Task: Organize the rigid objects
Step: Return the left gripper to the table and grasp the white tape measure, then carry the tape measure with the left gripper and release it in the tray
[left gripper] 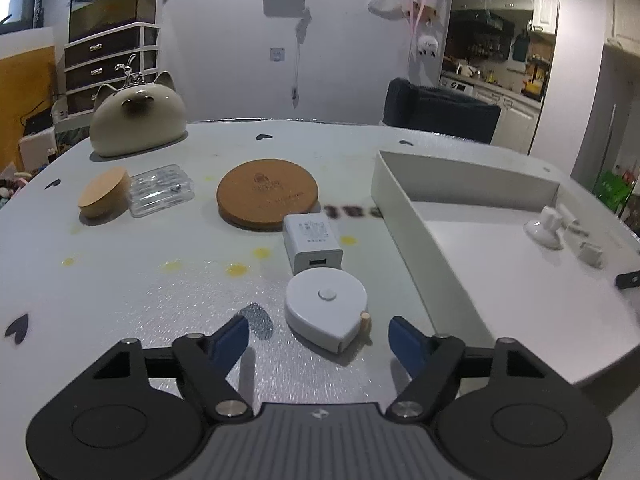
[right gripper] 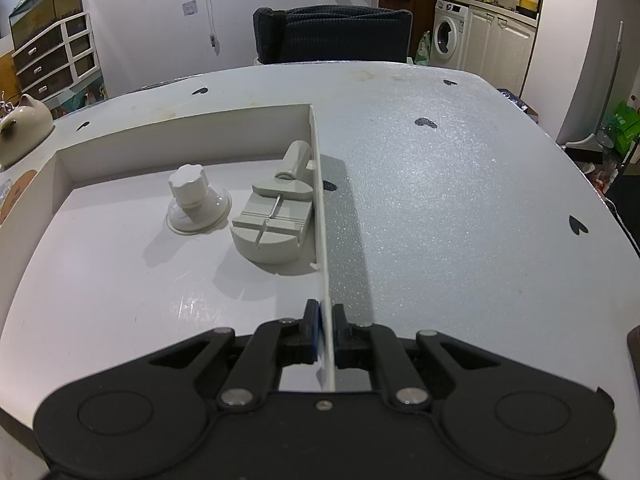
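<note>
The white tape measure (left gripper: 326, 308) lies flat on the table (left gripper: 120, 280), teardrop-shaped with a round button on top and a small tan tab at its tip. I have my left gripper (left gripper: 320, 338) just short of it: its blue pads (left gripper: 230, 340) stand apart on either side of the near end, touching nothing, so the tool is released with nothing in its grasp.

Touching the far edge of the tape measure is a white USB charger (left gripper: 313, 242), its port facing me. Beyond that lies a round cork coaster (left gripper: 267, 192), the charger's far corner just overlapping its rim. To the left sit a clear plastic case (left gripper: 162, 190) and, right beside it, a wooden lid (left gripper: 105, 193) tipped on its edge. Farther back on that side stands a cream cat-shaped ceramic piece (left gripper: 138, 118).

To the right of the tape measure is the shallow white box (right gripper: 120, 280). My right gripper (right gripper: 326, 328) is clenched on the box's thin right wall (right gripper: 322, 216), one finger inside and one outside, near the closest corner. Inside the box, toward the far right, a white suction cup with a knob (right gripper: 196, 200) stands upright, and just beside it against the wall lies a grey watch-link tool (right gripper: 276, 220) with a screw handle.

A dark knitted chair back (right gripper: 332, 34) stands behind the table.
</note>
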Motion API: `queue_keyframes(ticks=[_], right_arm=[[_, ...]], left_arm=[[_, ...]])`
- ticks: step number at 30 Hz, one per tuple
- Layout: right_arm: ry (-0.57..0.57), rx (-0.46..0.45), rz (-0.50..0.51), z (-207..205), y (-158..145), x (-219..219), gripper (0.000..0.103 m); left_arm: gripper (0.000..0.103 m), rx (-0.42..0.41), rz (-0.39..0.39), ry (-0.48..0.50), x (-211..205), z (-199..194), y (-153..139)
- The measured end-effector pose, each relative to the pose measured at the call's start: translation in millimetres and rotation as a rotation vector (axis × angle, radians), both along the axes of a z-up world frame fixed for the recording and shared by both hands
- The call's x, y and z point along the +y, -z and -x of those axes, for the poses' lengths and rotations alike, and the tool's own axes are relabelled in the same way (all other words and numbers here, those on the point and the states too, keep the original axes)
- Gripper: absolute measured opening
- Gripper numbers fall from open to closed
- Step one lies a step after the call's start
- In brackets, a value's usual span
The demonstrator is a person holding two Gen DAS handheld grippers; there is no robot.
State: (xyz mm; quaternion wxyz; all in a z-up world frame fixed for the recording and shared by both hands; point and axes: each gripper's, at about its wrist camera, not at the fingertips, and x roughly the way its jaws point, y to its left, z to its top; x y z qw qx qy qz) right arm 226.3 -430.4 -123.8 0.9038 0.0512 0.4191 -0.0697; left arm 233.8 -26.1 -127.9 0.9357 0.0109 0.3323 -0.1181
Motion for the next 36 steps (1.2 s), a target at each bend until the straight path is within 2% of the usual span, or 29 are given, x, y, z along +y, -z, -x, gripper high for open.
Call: queue_keyframes(ticks=[8,12,19,26,31,36], right_arm=[[-0.002,0.0,0.001,0.1,0.0,-0.2,0.007],[-0.004,-0.001,0.0,0.1,0.2,-0.5,0.007],[-0.009,-0.002,-0.001,0.4,-0.2,-1.1,0.007],[-0.006,0.0,-0.003,0.2,-0.5,-1.1,0.006],[-0.01,-0.011,-0.007,2.0,0.0,-2.1,0.006],[-0.012,-0.015,-0.007,3.7,-0.6,-2.8,0.006]], left_arm=[[0.066,-0.032,-0.055,0.005,-10.6,-12.0,7.5],[0.053,-0.044,-0.062,0.018,-13.6,-12.6,7.0],[0.053,-0.042,-0.063,0.013,-15.5,-11.8,6.5],[0.053,-0.016,0.018,-0.055,3.0,-3.2,-4.4],[0.052,-0.08,0.06,-0.066,7.8,8.1,-31.1],[0.052,-0.143,0.096,-0.028,-5.2,11.8,-61.5]])
